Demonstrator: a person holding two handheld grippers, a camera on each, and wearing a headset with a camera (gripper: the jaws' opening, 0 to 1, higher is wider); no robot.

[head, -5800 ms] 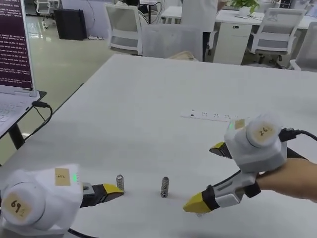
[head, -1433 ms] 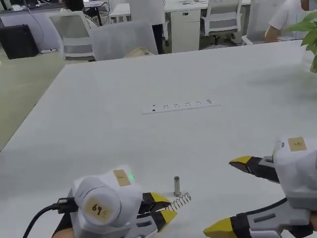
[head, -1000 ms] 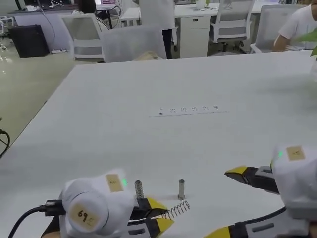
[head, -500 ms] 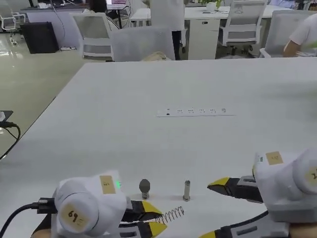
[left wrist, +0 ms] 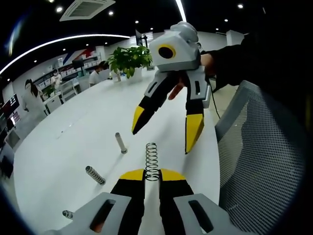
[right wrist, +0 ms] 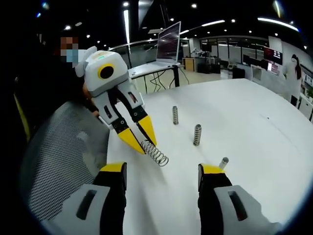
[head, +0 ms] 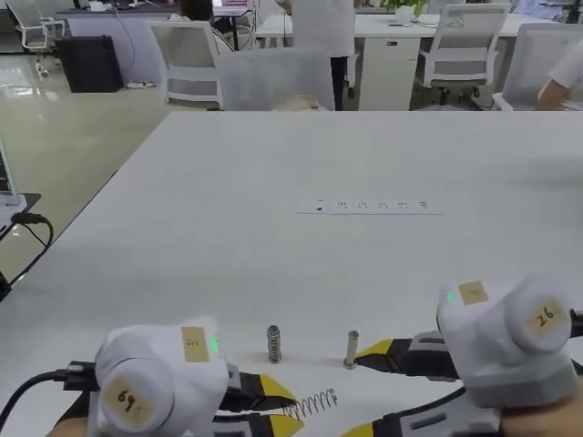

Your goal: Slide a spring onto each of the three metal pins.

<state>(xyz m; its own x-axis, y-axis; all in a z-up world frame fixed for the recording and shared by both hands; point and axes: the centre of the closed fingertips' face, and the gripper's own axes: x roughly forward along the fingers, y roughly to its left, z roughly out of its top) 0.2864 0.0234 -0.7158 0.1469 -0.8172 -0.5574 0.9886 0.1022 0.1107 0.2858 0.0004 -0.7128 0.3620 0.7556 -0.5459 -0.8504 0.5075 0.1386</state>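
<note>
My left gripper [head: 290,407] [left wrist: 152,174] is shut on one end of a loose spring [head: 311,401] [left wrist: 152,159], which sticks out forward just above the white table. A bare metal pin [head: 352,349] [left wrist: 120,143] [right wrist: 223,162] stands upright a little beyond the spring's free end. A pin wearing a spring [head: 274,343] [left wrist: 95,175] [right wrist: 197,134] stands to its left, and another sprung pin [right wrist: 174,115] [left wrist: 67,214] stands farther left. My right gripper [head: 362,391] [right wrist: 161,171] is open, facing the left gripper, with its far jaw tip close beside the bare pin.
A white power strip [head: 369,208] lies mid-table. Office chairs [head: 273,77] stand at the far edge, with desks behind them. A mesh chair back [left wrist: 259,161] is close behind the grippers. A laptop [right wrist: 166,44] sits on a side stand.
My left gripper has taken hold of a loose spring since the earliest frame and still holds it. Over the last second the right gripper has moved left toward the bare pin. The head camera shifted.
</note>
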